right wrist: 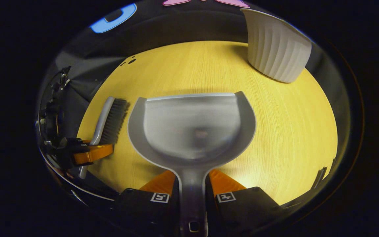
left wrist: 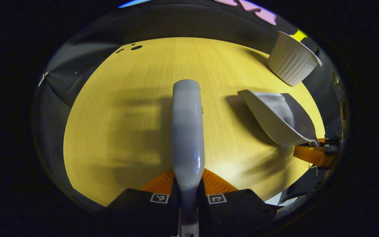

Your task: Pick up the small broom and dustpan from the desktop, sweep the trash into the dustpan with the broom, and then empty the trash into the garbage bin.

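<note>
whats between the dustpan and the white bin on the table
Nothing: in the right gripper view, bare tabletop separates the dustpan lip from the white bin.

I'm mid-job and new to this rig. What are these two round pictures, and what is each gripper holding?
Each picture comes from a camera riding on a hand-held two-finger gripper, looking forward along its fingers. In the left gripper view, the left gripper is shut on the broom, seen from its back. In the right gripper view, the right gripper is shut on the dustpan by its handle, and the broom's bristles show at the left. Both tools are over the wooden desktop. The white ribbed garbage bin stands at the far edge. I can't see trash in the pan.
</note>
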